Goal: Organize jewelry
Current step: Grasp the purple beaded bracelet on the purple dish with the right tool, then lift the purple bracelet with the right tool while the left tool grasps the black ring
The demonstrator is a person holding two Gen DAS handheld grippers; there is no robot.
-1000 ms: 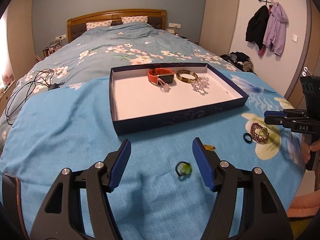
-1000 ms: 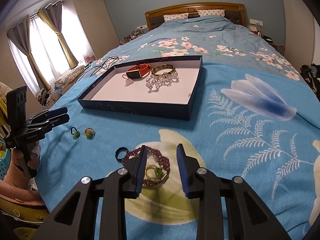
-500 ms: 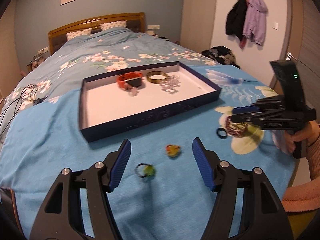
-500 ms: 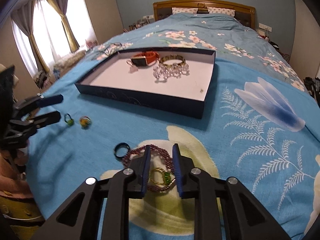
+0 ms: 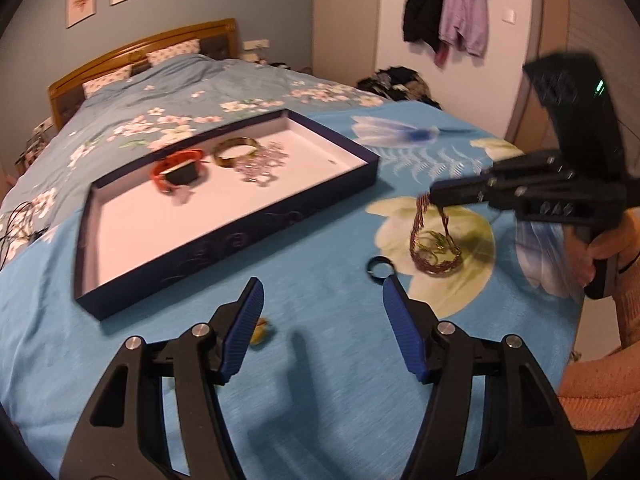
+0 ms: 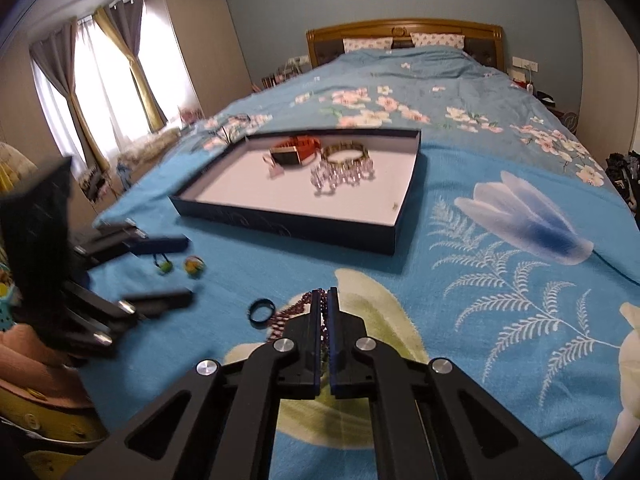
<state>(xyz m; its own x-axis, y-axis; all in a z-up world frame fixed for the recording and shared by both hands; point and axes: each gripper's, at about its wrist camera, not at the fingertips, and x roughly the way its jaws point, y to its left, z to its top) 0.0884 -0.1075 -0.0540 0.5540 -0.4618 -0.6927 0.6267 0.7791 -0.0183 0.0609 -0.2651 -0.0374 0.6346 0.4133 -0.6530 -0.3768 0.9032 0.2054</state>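
My right gripper (image 5: 431, 197) (image 6: 325, 295) is shut on a purple-brown bead bracelet (image 5: 434, 254) (image 6: 289, 314). One side of it is lifted; the rest lies on the blue bedspread with a thin gold-green chain (image 5: 431, 240) inside the loop. A black ring (image 5: 380, 269) (image 6: 261, 312) lies just left of it. My left gripper (image 5: 322, 292) (image 6: 176, 272) hovers low near the ring, its jaws closing slightly with nothing between them. A yellow ring (image 5: 260, 330) (image 6: 194, 266) and a green one (image 6: 164, 266) lie by its left finger. The navy tray (image 5: 224, 236) (image 6: 288, 224) holds an orange watch (image 5: 176, 168), gold bangle (image 5: 236, 152) and crystal bracelet (image 5: 260, 166).
A hand (image 5: 608, 240) in a pink sleeve grips the right tool at the bed's right edge. Black cables (image 5: 16, 220) lie on the bed's left side. Coats (image 5: 448, 12) hang on the wall, above a clothes pile (image 5: 396, 80).
The right gripper's jaws came together on the bead bracelet and lifted one side of it. The left gripper swept right, past the green and yellow rings, toward the black ring.
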